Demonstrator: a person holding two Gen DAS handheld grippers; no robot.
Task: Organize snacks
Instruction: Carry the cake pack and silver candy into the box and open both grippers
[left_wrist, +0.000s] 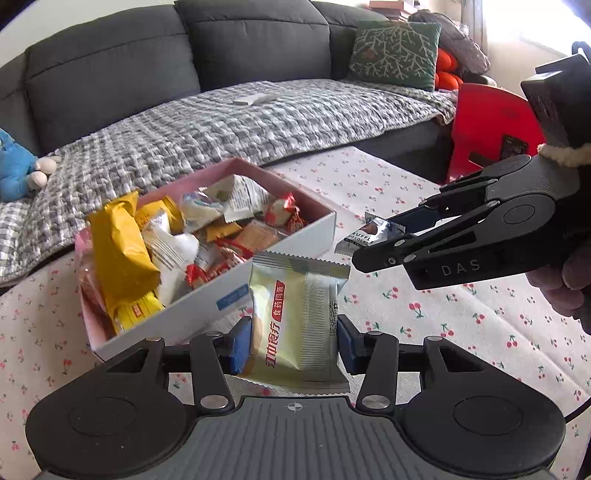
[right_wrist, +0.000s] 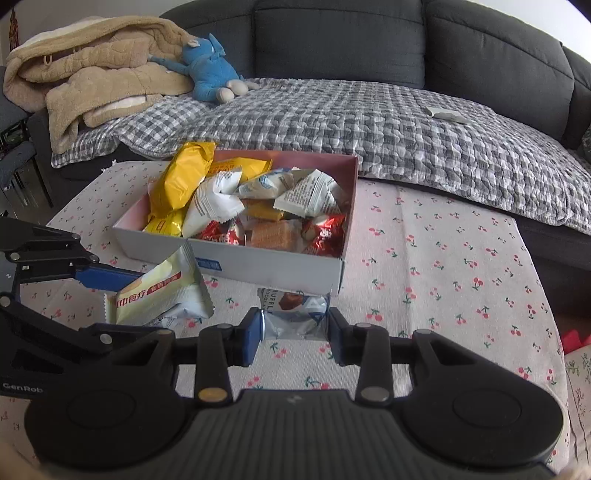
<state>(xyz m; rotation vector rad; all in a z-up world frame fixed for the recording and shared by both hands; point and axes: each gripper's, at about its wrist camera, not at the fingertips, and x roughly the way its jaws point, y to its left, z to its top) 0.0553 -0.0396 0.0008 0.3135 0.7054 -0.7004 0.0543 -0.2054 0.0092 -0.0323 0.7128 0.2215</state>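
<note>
A pale green biscuit packet (left_wrist: 295, 314) with red lettering is pinched between the blue pads of my left gripper (left_wrist: 293, 343), lifted above the cherry-print tablecloth (left_wrist: 461, 332). My right gripper (right_wrist: 295, 332) is shut on a silver truffle chocolate wrapper (right_wrist: 293, 314), also off the cloth. In the left wrist view the right gripper (left_wrist: 388, 236) comes in from the right with the chocolate wrapper (left_wrist: 365, 234). In the right wrist view the left gripper (right_wrist: 110, 291) holds the green packet (right_wrist: 162, 291) at the left. Just beyond both stands the open snack box (right_wrist: 266, 262), piled with yellow, white and red packets.
The box (left_wrist: 207, 306) sits on the low table in front of a grey sofa (right_wrist: 369, 44) with a checked blanket (right_wrist: 369, 122). A blue plush toy (right_wrist: 210, 70) and a beige coat (right_wrist: 92, 77) lie on the sofa. A red chair (left_wrist: 491, 125) stands to the right.
</note>
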